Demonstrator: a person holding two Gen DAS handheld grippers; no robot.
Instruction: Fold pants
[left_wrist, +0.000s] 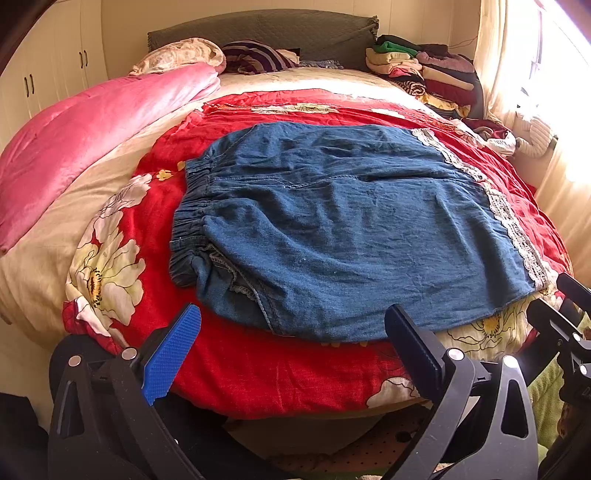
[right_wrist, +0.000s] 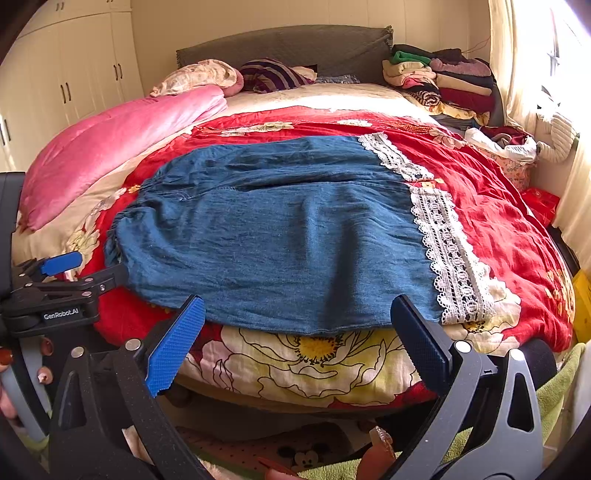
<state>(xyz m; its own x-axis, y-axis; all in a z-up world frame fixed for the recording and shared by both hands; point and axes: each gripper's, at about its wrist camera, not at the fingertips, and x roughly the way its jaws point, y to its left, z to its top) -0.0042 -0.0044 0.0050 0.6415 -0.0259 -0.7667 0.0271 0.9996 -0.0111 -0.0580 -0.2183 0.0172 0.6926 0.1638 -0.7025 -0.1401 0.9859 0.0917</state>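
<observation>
Blue denim pants (left_wrist: 332, 221) with white lace hems (left_wrist: 517, 229) lie spread flat on the red floral quilt (left_wrist: 258, 369). The elastic waistband (left_wrist: 188, 229) is at the left and the hems at the right. My left gripper (left_wrist: 291, 343) is open and empty, just short of the pants' near edge by the waist. My right gripper (right_wrist: 295, 339) is open and empty at the near edge by the lace hem (right_wrist: 450, 258). The pants (right_wrist: 277, 236) fill the middle of the right wrist view. The left gripper also shows there at the left (right_wrist: 59, 277).
A pink duvet (left_wrist: 85, 136) lies at the left of the bed. Pillows (left_wrist: 184, 55) and a grey headboard (left_wrist: 266, 29) are at the back. A pile of folded clothes (left_wrist: 424, 70) sits at the back right by a curtained window. Wardrobes (right_wrist: 74, 66) stand at the left.
</observation>
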